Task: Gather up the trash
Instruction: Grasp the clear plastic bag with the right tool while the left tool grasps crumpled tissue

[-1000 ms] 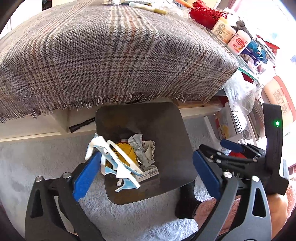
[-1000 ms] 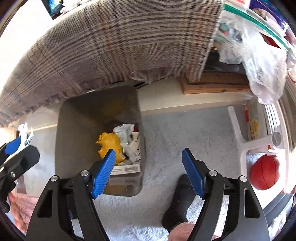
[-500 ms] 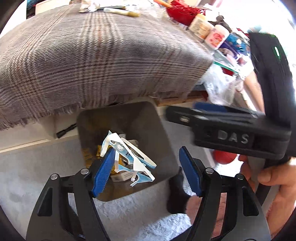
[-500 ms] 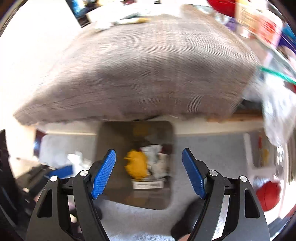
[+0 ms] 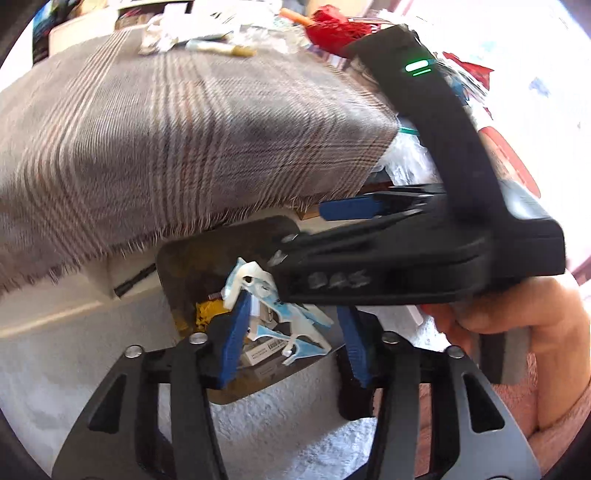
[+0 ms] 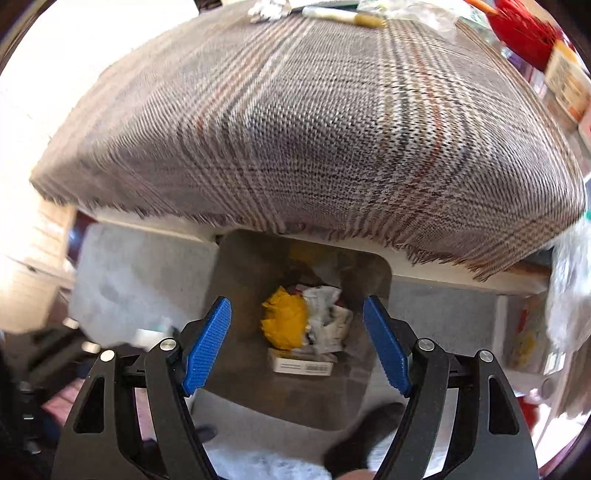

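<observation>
The left gripper [image 5: 291, 328] hangs over the dark bin [image 5: 181, 258], and its jaws are closing: one second ago they stood wide, now they are about half as wide. Between the blue pads there is the white and light-blue plastic scrap [image 5: 273, 314]. It sits against the left pad, but the right pad is not on it, and I cannot tell if the scrap is really held or if it hangs on the left finger only.

The right gripper [image 6: 297, 345] was beside the bin, over the carpet; now it looks straight down into the bin [image 6: 236, 266]. Its jaws are wide apart and hold nothing. In the left wrist view its black body [image 5: 406, 258] crosses in front, with the person's hand [image 5: 517, 317] around the handle.

In the bin lie a yellow crumpled paper [image 6: 284, 321], white wrappers [image 6: 328, 317] and a small box with barcode [image 6: 303, 365]. More trash [image 6: 340, 14] waits on the far side of the plaid cloth [image 6: 295, 129].

I judge that this piece is not clearly dropped yet, so the left gripper may need to open again over the bin before it goes for the next item.
</observation>
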Demonstrator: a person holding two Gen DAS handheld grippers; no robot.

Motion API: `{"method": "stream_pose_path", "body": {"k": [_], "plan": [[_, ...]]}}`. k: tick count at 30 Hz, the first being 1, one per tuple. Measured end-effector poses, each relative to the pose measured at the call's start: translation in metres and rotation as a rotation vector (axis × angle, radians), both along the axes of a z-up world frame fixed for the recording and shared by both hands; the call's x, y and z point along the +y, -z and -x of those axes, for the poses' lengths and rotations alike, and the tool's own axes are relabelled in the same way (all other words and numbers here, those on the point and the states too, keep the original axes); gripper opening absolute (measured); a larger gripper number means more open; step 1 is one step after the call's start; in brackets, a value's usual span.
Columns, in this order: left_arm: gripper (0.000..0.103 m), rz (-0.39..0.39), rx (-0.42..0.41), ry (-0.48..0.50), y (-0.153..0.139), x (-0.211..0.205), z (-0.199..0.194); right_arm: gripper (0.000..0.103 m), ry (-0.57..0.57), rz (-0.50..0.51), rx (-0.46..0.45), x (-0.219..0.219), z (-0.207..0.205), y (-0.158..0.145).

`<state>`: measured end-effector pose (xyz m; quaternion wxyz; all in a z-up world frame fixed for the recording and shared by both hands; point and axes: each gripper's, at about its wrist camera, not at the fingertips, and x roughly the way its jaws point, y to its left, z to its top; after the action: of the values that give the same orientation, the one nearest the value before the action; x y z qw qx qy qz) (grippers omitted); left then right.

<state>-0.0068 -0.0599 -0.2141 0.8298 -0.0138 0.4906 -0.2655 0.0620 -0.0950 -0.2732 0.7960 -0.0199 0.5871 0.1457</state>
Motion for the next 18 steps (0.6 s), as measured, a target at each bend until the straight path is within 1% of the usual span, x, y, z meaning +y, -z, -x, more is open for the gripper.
{"method": "stream_pose_path", "body": {"k": [2, 4, 5, 7, 8, 11, 12, 13, 18], "plan": [[0.051, -0.019, -0.013, 0.011, -0.006, -0.002, -0.001, 0.075, -0.001, 0.049, 0.002, 0.000, -0.003, 0.002], [0.054, -0.020, -0.003, 0.016, -0.011, -0.001, -0.006, 0.075, 0.034, 0.088, -0.013, -0.009, -0.009, -0.001], [0.056, -0.011, 0.008, 0.018, -0.012, 0.000, -0.009, 0.075, 0.045, 0.076, -0.014, -0.014, -0.011, -0.003], [0.056, 0.022, 0.048, 0.020, -0.013, 0.000, -0.015, 0.075, 0.067, -0.015, -0.008, -0.024, -0.013, -0.010], [0.056, 0.023, 0.050, 0.029, -0.015, -0.003, -0.017, 0.075, 0.067, -0.042, -0.012, -0.025, -0.014, -0.014], [0.056, -0.014, 0.037, 0.062, -0.019, -0.013, -0.021, 0.075, 0.018, 0.005, -0.023, -0.015, -0.014, -0.020], [0.060, -0.027, 0.035, 0.070, -0.022, -0.016, -0.022, 0.075, 0.020, 0.006, -0.026, -0.017, -0.016, -0.024], [0.065, -0.037, 0.030, 0.074, -0.026, -0.017, -0.024, 0.075, 0.027, 0.006, -0.035, -0.017, -0.019, -0.027], [0.073, -0.067, -0.016, 0.059, -0.051, -0.013, -0.049, 0.075, 0.100, 0.024, -0.116, -0.042, -0.044, -0.062]]}}
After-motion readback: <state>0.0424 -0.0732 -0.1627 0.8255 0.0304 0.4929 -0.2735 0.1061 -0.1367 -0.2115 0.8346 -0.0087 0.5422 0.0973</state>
